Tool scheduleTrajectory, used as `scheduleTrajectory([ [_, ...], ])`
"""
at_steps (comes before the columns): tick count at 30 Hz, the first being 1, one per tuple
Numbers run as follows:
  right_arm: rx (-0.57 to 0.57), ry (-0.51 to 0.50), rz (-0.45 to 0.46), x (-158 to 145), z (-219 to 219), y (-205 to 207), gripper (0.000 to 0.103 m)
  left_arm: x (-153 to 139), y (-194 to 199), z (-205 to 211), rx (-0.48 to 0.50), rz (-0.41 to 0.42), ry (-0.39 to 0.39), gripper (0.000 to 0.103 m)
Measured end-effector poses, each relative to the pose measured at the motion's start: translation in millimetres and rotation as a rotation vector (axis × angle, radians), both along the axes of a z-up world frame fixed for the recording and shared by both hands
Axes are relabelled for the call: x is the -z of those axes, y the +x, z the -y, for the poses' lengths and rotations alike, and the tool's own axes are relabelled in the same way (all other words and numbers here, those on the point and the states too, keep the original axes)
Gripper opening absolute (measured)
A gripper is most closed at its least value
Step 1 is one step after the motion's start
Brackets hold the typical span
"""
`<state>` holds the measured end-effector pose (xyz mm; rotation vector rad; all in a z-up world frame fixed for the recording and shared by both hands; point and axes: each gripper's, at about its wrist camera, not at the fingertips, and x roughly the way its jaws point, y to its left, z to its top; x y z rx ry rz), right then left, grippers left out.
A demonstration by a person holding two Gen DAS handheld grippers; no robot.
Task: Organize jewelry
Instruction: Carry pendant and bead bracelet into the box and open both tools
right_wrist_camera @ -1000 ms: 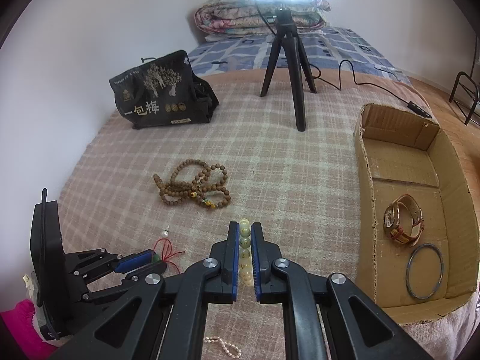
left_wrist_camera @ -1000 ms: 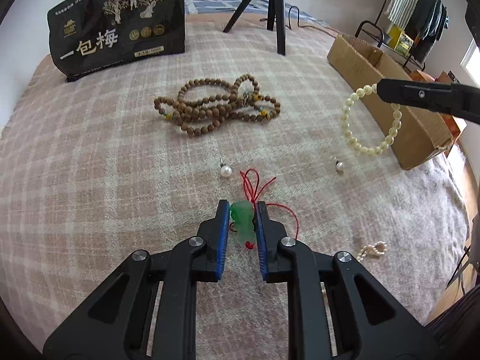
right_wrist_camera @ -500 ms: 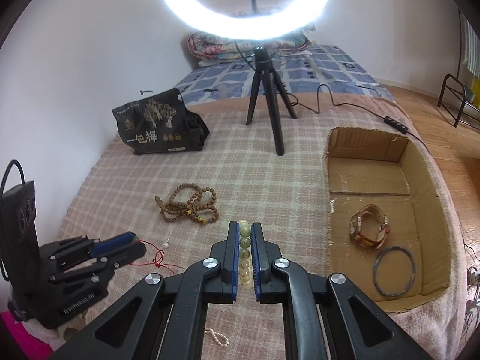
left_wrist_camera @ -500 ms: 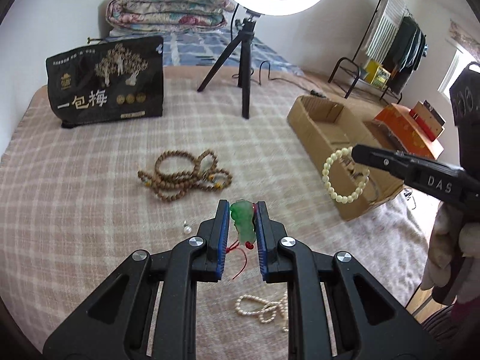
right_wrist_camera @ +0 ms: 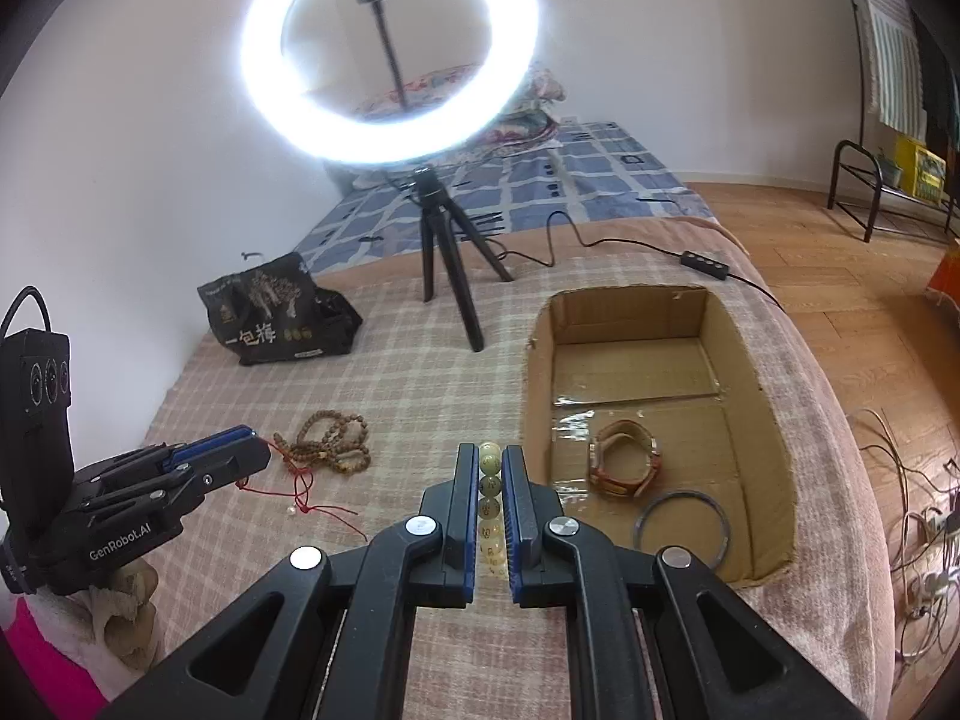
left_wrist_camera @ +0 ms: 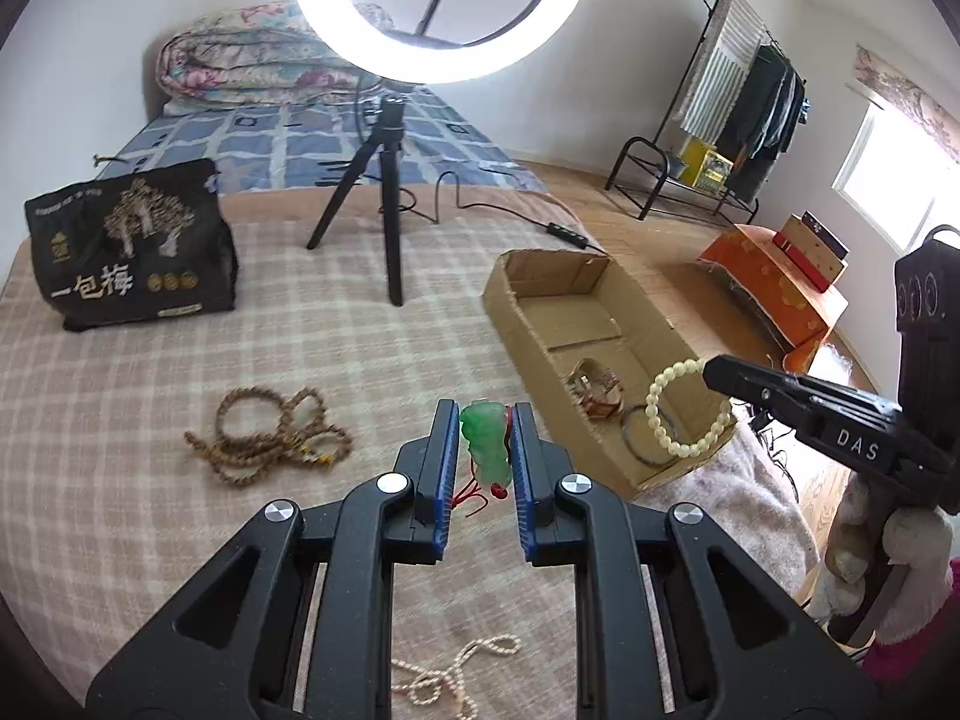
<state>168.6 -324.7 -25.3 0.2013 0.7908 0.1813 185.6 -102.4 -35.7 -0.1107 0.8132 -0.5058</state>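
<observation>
My left gripper [left_wrist_camera: 483,414] is shut on a green jade pendant [left_wrist_camera: 487,443] with a red cord [right_wrist_camera: 306,495] hanging below, held above the blanket. My right gripper [right_wrist_camera: 489,459] is shut on a pale yellow bead bracelet [left_wrist_camera: 677,414], held near the front left corner of the cardboard box [left_wrist_camera: 522,300]. The box holds a brown watch [right_wrist_camera: 624,462] and a dark bangle [right_wrist_camera: 681,525]. A brown bead necklace [left_wrist_camera: 264,438] and a pearl strand [left_wrist_camera: 444,672] lie on the blanket.
A ring light on a tripod [left_wrist_camera: 390,180] stands at the back middle. A black printed bag [left_wrist_camera: 129,246] sits at the back left. A small pearl [right_wrist_camera: 291,513] lies on the blanket. The bed edge drops to the wooden floor [right_wrist_camera: 870,300] on the right.
Both grippers have risen with their loads. The pendant has lifted off the blanket with its cord trailing. The bracelet has moved closer to the box.
</observation>
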Motion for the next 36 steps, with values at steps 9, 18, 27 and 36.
scheduleTrajectory([
  [9, 0.071, 0.022, -0.006, 4.7, 39.9, -6.1, 0.005, -12.3, 22.1, 40.2, 0.033, 0.026, -0.009, 0.015],
  [18, 0.103, 0.043, -0.014, 13.8, 55.8, -4.4, 0.005, -23.3, 50.2, 75.6, 0.048, 0.048, -0.039, 0.015],
  [27, 0.105, 0.06, -0.035, 26.0, 64.3, 4.0, 0.005, -19.8, 79.4, 117.2, 0.083, 0.063, -0.032, 0.015],
  [36, 0.116, 0.039, -0.073, 42.9, 69.9, 12.7, 0.005, 6.8, 102.7, 136.7, 0.076, 0.011, -0.017, 0.015],
])
